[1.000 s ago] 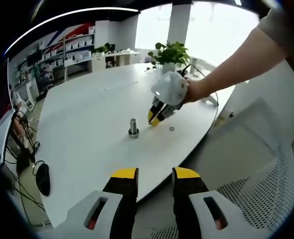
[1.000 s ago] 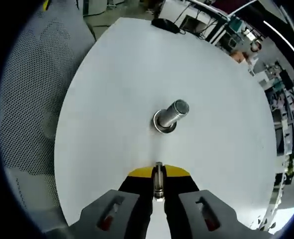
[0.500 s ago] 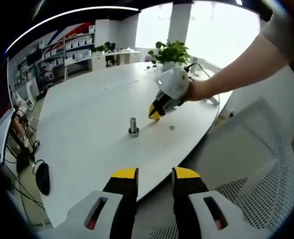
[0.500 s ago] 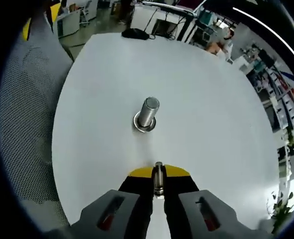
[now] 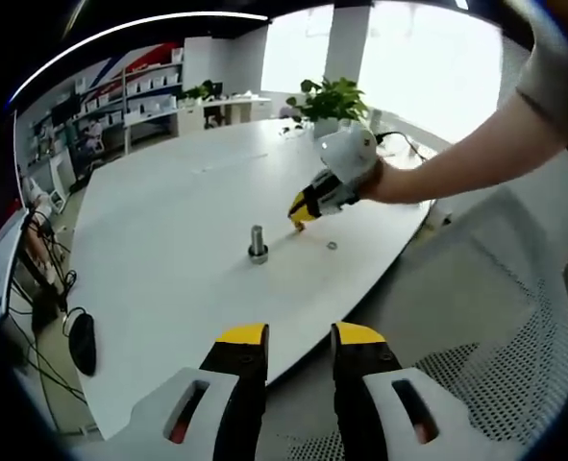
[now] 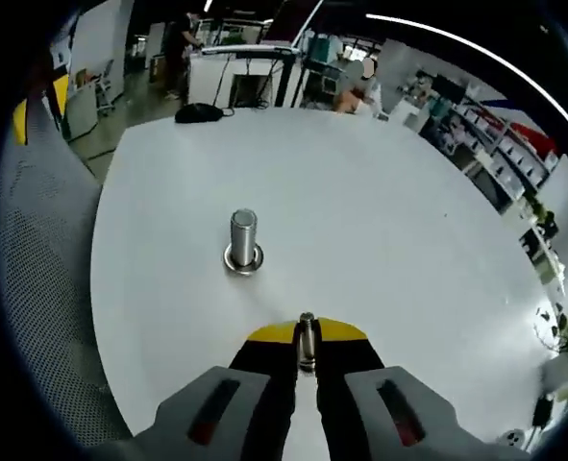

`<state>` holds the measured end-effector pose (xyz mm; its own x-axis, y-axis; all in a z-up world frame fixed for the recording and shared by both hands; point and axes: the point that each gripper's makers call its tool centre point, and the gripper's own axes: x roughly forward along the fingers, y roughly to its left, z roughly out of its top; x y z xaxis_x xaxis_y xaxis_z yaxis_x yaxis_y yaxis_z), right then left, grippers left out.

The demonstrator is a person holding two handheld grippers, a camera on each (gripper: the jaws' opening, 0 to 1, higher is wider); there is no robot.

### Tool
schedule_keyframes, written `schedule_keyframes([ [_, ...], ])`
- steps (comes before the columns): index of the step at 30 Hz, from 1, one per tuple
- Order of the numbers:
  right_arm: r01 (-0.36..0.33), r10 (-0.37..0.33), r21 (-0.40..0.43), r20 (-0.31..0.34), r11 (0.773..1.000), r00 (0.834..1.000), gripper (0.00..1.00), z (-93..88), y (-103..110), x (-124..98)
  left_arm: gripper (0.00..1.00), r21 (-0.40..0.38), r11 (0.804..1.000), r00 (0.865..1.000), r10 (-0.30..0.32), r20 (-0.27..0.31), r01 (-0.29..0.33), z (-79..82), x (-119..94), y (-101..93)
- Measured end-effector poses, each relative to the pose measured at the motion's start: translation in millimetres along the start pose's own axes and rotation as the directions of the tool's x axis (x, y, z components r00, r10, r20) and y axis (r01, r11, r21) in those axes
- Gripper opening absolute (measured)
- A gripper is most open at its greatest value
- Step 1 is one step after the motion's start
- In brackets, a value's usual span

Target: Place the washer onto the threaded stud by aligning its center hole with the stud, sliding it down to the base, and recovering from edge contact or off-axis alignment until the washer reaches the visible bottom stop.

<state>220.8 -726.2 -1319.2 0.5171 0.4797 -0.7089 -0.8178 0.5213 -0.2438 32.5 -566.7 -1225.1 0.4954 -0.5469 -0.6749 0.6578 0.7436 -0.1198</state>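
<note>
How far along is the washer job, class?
Done: the right gripper has a washer pinched edge-on between its fingers. In hand: it is held short of the stud. Left: aligning the hole and sliding it to the base. A second washer lies on the table.

The stud point(image 5: 257, 244) stands upright on the counter point(image 5: 168, 240), well in from its edges. In the left gripper view a second washer point(image 5: 332, 247) lies flat on the counter to the stud's right, near the edge. The right hand-held gripper point(image 5: 300, 212) hangs above the counter between stud and that washer, somewhat behind them. It pinches a washer point(image 6: 306, 342) on edge; in its own view the stud point(image 6: 242, 243) sits ahead, to the left. The left hand-held gripper point(image 5: 298, 336) is off the counter's near edge.
</note>
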Motion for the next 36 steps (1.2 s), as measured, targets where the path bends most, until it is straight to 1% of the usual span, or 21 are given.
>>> schedule_keyframes([
  [3, 0.022, -0.024, 0.071, 0.024, 0.997, 0.999, 0.07, -2.5, -4.3, -3.4, 0.24, 0.002, 1.0, 1.0, 0.0, -0.009, 0.0, -1.5, 0.4, -0.2],
  [6, 0.035, -0.042, 0.151, 0.048, 0.988, 0.998, 0.07, -2.5, -4.9, -8.4, 0.24, -0.004, 1.0, 1.0, 0.004, -0.009, -0.004, -1.5, 0.1, 0.9],
  [8, 0.046, -0.061, 0.198, 0.07, 0.979, 0.996, 0.07, -0.7, -6.4, -10.9, 0.24, -0.002, 1.0, 1.0, 0.006, -0.016, -0.006, -2.7, 0.5, 1.2],
  [9, 0.05, -0.07, 0.238, 0.079, 0.97, 0.994, 0.07, -0.1, -6.3, -12.4, 0.24, -0.002, 1.0, 1.0, 0.006, -0.018, -0.006, -3.1, 0.7, 1.2],
  [11, 0.06, -0.089, 0.266, 0.097, 0.962, 0.991, 0.07, 2.0, -8.4, -12.9, 0.24, -0.003, 1.0, 1.0, 0.008, -0.021, -0.008, -3.5, 0.8, 1.5],
  [12, 0.063, -0.099, 0.3, 0.105, 0.952, 0.99, 0.07, 2.2, -8.6, -12.9, 0.24, -0.004, 1.0, 1.0, 0.008, -0.023, -0.008, -3.9, 0.9, 1.6],
  [13, 0.068, -0.105, 0.312, 0.105, 0.948, 0.989, 0.07, 1.0, -9.3, -13.0, 0.24, -0.004, 1.0, 1.0, 0.008, -0.027, -0.008, -4.5, 1.1, 1.5],
  [14, 0.067, -0.111, 0.324, 0.119, 0.944, 0.987, 0.07, 1.8, -8.7, -14.4, 0.24, -0.004, 1.0, 1.0, 0.007, -0.03, -0.007, -5.0, 1.2, 1.3],
  [17, 0.071, -0.114, 0.326, 0.116, 0.943, 0.987, 0.08, 2.0, -8.4, -16.2, 0.24, -0.006, 1.0, 0.999, 0.008, -0.031, -0.008, -5.2, 1.2, 1.5],
  [20, 0.076, -0.115, 0.313, 0.109, 0.947, 0.987, 0.08, 1.2, -9.3, -18.0, 0.24, -0.004, 1.0, 0.999, 0.008, -0.032, -0.008, -5.4, 1.3, 1.4],
  [21, 0.075, -0.118, 0.338, 0.108, 0.938, 0.987, 0.08, -0.1, -11.1, -19.1, 0.24, -0.005, 1.0, 0.999, 0.008, -0.032, -0.008, -5.4, 1.3, 1.5],
  [23, 0.078, -0.135, 0.408, 0.112, 0.909, 0.985, 0.08, -3.4, -14.3, -21.7, 0.24, -0.006, 1.0, 0.999, 0.009, -0.031, -0.01, -5.2, 1.1, 1.7],
  [24, 0.081, -0.14, 0.416, 0.112, 0.906, 0.984, 0.08, -4.2, -14.9, -22.3, 0.24, -0.006, 1.0, 0.999, 0.01, -0.03, -0.01, -5.2, 1.0, 1.7],
  [25, 0.086, -0.15, 0.435, 0.115, 0.896, 0.982, 0.08, -6.8, -16.1, -24.0, 0.24, -0.006, 1.0, 1.0, 0.01, -0.03, -0.01, -5.0, 1.0, 1.8],
  [27, 0.084, -0.148, 0.431, 0.119, 0.899, 0.982, 0.08, -9.3, -16.1, -24.9, 0.24, -0.006, 1.0, 1.0, 0.011, -0.028, -0.011, -4.8, 0.9, 2.1],
  [29, 0.083, -0.143, 0.411, 0.117, 0.908, 0.983, 0.08, -9.0, -15.8, -24.7, 0.24, -0.006, 1.0, 1.0, 0.011, -0.028, -0.011, -4.7, 0.9, 2.0],
  [32, 0.078, -0.129, 0.396, 0.104, 0.915, 0.986, 0.09, -9.2, -14.8, -25.3, 0.24, -0.005, 1.0, 1.0, 0.011, -0.025, -0.011, -4.0, 0.7, 2.0],
  [36, 0.071, -0.121, 0.399, 0.101, 0.914, 0.987, 0.09, -10.4, -14.0, -25.8, 0.24, -0.004, 1.0, 1.0, 0.012, -0.026, -0.013, -4.2, 0.7, 2.3],
])
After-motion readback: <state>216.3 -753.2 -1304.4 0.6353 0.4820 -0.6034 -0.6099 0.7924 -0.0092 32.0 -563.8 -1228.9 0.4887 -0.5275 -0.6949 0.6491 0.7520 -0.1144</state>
